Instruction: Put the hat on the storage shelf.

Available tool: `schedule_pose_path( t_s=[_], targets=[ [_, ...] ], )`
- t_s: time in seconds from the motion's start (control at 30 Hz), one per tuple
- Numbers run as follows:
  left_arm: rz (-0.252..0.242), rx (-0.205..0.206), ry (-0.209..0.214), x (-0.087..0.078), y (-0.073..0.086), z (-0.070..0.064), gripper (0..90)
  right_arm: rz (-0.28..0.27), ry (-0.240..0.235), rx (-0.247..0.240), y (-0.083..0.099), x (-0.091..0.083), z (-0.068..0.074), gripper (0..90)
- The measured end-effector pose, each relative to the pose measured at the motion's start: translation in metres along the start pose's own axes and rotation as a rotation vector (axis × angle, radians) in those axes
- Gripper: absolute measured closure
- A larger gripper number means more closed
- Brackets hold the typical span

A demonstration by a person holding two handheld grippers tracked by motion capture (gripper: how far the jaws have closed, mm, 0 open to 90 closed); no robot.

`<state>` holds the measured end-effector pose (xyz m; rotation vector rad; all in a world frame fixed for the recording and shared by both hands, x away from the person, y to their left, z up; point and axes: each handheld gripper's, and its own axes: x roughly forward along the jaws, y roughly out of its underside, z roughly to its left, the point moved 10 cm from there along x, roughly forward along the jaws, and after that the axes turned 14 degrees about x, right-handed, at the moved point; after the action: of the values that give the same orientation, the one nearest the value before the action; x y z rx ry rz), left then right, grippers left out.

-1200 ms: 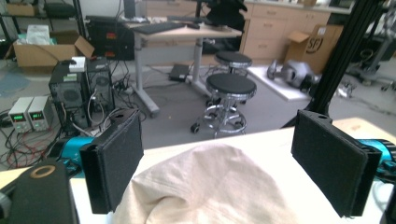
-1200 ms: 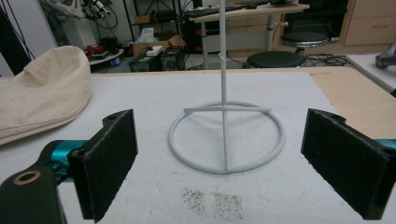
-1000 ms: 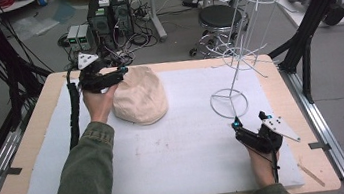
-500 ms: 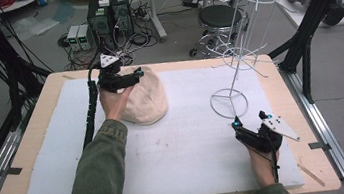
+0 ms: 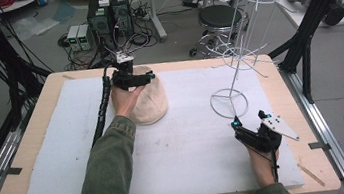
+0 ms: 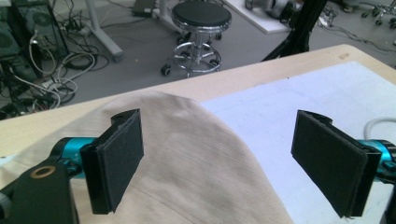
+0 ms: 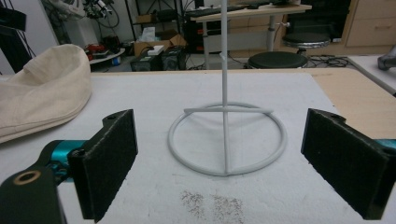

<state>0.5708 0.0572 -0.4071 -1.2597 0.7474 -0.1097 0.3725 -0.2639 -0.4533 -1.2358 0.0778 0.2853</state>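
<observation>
1. The left hand-held gripper (image 5: 133, 77) hovers over the top of the cream hat (image 5: 147, 100), jaws spread wide.
2. The hat sits near the worktop's (image 5: 29, 141) far edge, left of centre.
3. The right hand-held gripper (image 5: 249, 122), jaws spread, sits near the right front corner, facing the white wire stand's (image 5: 230, 103) ring base.
</observation>
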Motion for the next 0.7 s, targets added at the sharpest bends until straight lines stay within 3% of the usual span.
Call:
schedule_pose_path(
  t_s=[0.17,0.27,0.4,0.7],
  targets=[
    [0.024,-0.010,0.011,0.015,0.007,-0.011,17.2,0.002,-0.020,-0.031,0.001,0.001,0.004,9.9],
    [0.043,-0.022,0.003,0.022,0.009,-0.016,17.2,-0.002,-0.015,-0.030,0.001,0.000,0.005,9.9],
    [0.061,-0.008,-0.009,0.029,0.009,-0.022,17.1,-0.004,-0.013,-0.022,0.000,0.000,0.004,9.9],
    [0.150,-0.031,-0.018,0.043,0.024,-0.022,16.5,-0.006,-0.010,-0.026,0.000,0.000,0.003,9.9]
  ],
)
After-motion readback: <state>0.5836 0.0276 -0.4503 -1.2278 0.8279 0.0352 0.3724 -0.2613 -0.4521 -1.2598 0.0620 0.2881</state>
